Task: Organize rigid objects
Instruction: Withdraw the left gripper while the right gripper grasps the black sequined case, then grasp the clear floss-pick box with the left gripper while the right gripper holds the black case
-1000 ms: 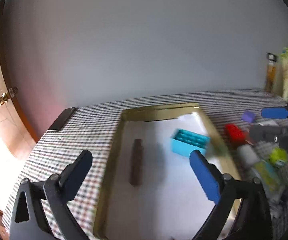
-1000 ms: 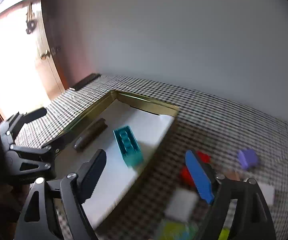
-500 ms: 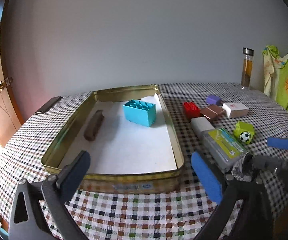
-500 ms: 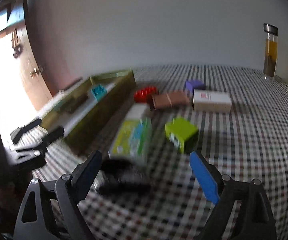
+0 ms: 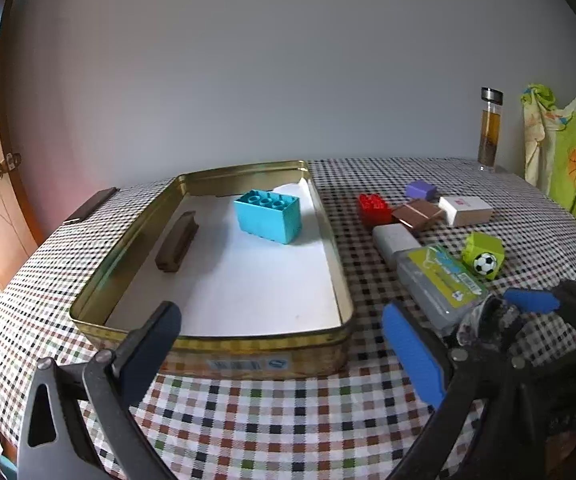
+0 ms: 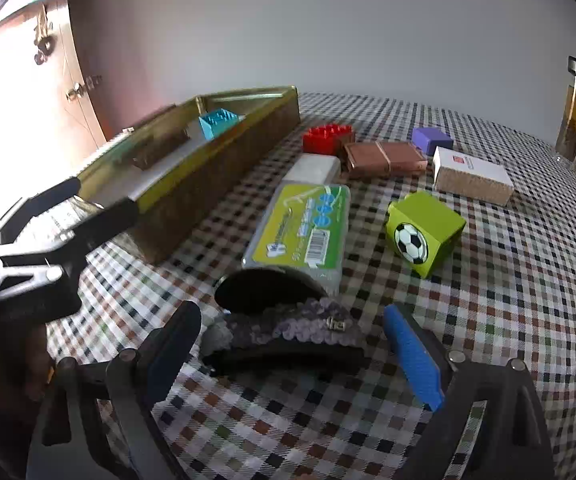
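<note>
My right gripper [image 6: 288, 348], jaws spread, frames the hair clip [image 6: 288, 336] low centre; light, knobbly, best pinched mid-spine.

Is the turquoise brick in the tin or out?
In: the turquoise brick sits on the white liner inside the gold tin, beside a brown bar.

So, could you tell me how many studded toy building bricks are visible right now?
2. A blue brick sits inside the gold tin, and a red brick lies on the tablecloth just outside the tin's right wall. Others may be hidden behind the clutter.
</note>
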